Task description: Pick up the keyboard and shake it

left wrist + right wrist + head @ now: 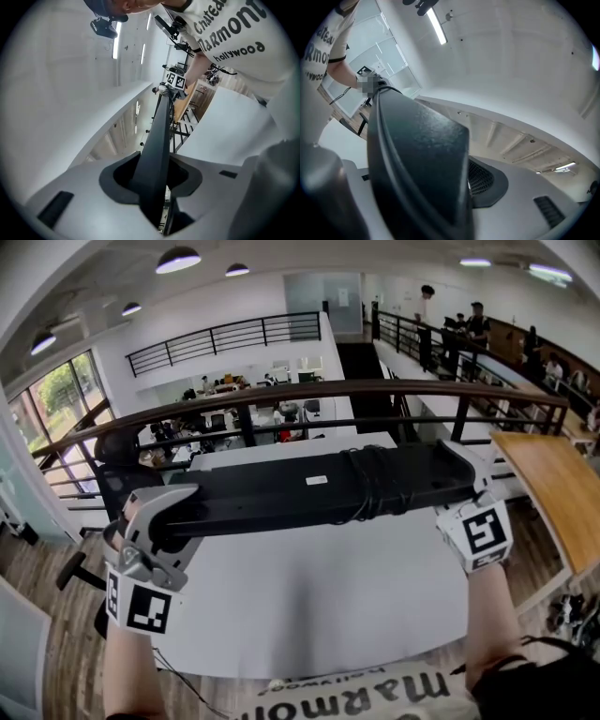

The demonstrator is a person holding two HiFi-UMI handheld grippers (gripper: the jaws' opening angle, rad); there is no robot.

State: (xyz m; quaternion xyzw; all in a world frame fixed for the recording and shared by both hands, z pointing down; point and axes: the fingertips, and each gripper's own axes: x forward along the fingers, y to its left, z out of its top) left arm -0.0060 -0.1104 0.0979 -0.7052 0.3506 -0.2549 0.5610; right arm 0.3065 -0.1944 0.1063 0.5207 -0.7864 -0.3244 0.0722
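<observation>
Both tongs are clamped on the keyboard [309,488], one at each short end: left tongs [159,517] on its left end, right tongs [466,474] on its right end. The keyboard's up in the air, roughly level and well clear of the white worktop [328,606] below it. Its black underside faces up at the head camera, little white label [317,481] and all. The cable [370,486] is wound round the body a bit right of the middle.

In the left gripper view the keyboard [158,136] shows edge-on, a thin dark slab sitting right in the notch between the jaws. In the right gripper view its broad textured end [417,150] fills the gap, pressed up against the ribbed pad [480,180]. A dark railing [309,390] runs just beyond the worktop.
</observation>
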